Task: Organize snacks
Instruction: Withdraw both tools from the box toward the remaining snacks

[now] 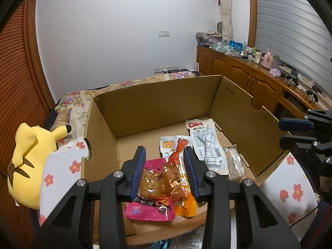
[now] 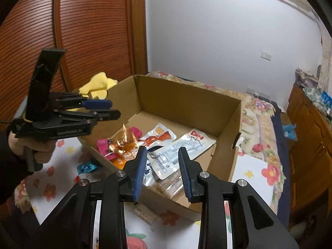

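An open cardboard box [image 1: 157,108] [image 2: 186,101] sits on a flowered sheet. Inside lie a pink snack packet [image 1: 151,209] [image 2: 102,145], an orange clear-wrapped packet [image 1: 176,184] [image 2: 122,143], a white packet with a red crab picture [image 1: 170,145] [image 2: 157,137], a long white packet [image 1: 205,143] [image 2: 182,147] and a clear packet of brown sticks [image 1: 235,164] [image 2: 168,183]. My left gripper [image 1: 164,151] [image 2: 112,109] is open above the box's near edge, over the pink and orange packets. My right gripper [image 2: 160,149] [image 1: 284,131] is open and empty above the box's right edge.
A yellow plush toy [image 1: 29,161] [image 2: 99,85] lies left of the box. A small blue wrapper [image 2: 87,167] lies on the sheet outside the box. A wooden sideboard [image 1: 249,76] with clutter stands at right, louvred wooden doors [image 2: 87,31] at left.
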The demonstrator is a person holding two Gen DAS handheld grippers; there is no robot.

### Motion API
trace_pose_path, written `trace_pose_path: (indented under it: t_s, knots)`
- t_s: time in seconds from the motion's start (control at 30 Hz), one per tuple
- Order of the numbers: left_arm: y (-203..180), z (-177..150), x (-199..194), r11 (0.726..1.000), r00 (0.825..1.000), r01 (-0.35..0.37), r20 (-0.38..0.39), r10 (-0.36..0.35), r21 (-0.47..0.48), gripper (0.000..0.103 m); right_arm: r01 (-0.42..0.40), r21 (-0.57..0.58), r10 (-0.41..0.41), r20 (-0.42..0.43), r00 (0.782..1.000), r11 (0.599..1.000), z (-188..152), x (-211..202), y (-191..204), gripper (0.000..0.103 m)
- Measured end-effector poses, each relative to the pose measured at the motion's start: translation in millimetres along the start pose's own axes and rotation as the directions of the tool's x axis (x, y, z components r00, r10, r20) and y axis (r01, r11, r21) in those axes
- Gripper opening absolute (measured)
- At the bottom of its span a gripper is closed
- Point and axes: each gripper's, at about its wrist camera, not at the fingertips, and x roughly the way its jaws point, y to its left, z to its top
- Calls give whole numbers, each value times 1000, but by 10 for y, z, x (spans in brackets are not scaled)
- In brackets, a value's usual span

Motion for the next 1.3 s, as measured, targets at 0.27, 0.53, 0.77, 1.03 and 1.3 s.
trace_pose_path:
  t_s: [0.27,0.53,0.77,1.03,1.3]
  knots:
    - [-54,-186,-386,1000,999,16,34,-17,17,43,2,20,-3,12,1000,1000,-118,-243,160,40]
    - [-139,-520,-791,997,997,48,57,-51,54,50,13,52,-13,10,1000,999,-417,-479,486,49]
    - [-228,-867,-881,994,997,75,22,-77,81,54,22,108,-19,-24,1000,994,-831,-490,723,59]
    - [-270,-1175,-747,992,996,89,-31,-86,86,61,32,145,-20,-84,996,989,-1195,-336,819,62]
    - [-292,-1415,-585,994,993,85,-83,-79,73,61,41,178,-17,-136,991,983,-1493,-141,795,62]
